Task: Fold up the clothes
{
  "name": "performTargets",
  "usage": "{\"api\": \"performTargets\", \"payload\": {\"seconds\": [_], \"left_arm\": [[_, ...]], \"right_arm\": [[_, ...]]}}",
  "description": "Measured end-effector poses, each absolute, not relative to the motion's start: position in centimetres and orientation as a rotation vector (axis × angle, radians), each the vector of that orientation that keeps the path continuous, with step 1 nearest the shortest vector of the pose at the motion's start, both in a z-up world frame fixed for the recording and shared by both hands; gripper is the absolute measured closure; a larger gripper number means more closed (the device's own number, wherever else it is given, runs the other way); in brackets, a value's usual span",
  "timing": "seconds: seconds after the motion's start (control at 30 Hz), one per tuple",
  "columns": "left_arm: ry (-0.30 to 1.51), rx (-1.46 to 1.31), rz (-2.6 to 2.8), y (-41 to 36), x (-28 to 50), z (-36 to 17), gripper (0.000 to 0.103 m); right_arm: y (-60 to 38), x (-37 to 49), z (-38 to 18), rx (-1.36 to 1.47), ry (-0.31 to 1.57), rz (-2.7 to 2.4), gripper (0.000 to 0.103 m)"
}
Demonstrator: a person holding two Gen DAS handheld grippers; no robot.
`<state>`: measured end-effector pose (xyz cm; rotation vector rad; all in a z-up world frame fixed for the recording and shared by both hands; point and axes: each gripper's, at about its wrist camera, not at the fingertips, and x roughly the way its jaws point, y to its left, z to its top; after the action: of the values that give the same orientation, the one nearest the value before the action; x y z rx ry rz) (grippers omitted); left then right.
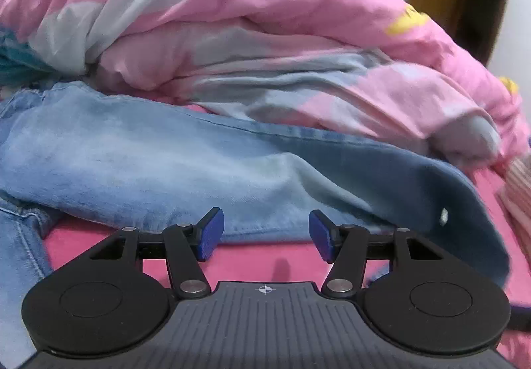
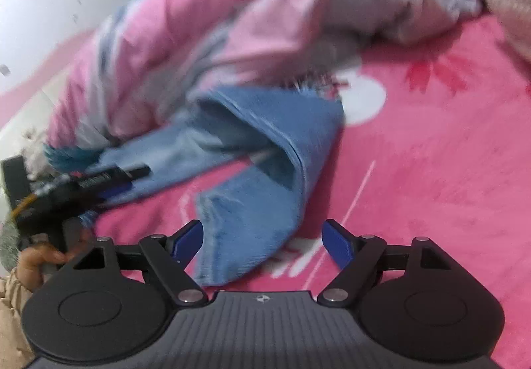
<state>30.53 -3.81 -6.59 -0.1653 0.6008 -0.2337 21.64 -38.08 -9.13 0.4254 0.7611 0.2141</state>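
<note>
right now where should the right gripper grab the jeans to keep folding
Judging by the pose, the frayed hem end of the jeans, lying flat on the pink sheet just ahead of the open right gripper. Come in low from the near side; that edge is free.

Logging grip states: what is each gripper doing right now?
Left gripper: open, holding nothing.
Right gripper: open, jeans between pads, ungripped.
</note>
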Motion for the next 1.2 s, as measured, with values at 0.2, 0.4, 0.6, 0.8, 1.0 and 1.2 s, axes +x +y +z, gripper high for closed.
{"api": "performTargets", "payload": {"seconds": [0.2,0.4,0.6,0.8,1.0,1.2], "left_arm": [[0.620,-0.183,-0.215,-2.9,31.4,-8.0,0.046],[0.611,-0.176,-0.210,-2.9,31.1,-8.0,0.044],[0.607,-0.169,-0.206,-3.0,31.2,-7.9,0.044],[0.610,-0.169,-0.203,-3.0,31.2,-7.8,0.044],[0.611,-0.185,-0.201,-2.7,31.1,-7.7,0.044],[0.582,-0.175,-0.194,-2.7,30.6,-7.1,0.044]], "right_arm": [[-39.3,22.3,-10.2,0.513,0.699,0.223,0.096],[-41.8,22.9,-5.2,0.534,0.493,0.188,0.098],[-44.7,27.7,-1.1,0.406,0.427,0.039,0.098],[-47.1,34.9,-0.8,0.226,0.498,-0.146,0.094],[-47.6,35.1,-0.3,0.103,0.442,-0.348,0.040],[-47.1,28.0,1.4,0.223,0.310,-0.236,0.031]]}}
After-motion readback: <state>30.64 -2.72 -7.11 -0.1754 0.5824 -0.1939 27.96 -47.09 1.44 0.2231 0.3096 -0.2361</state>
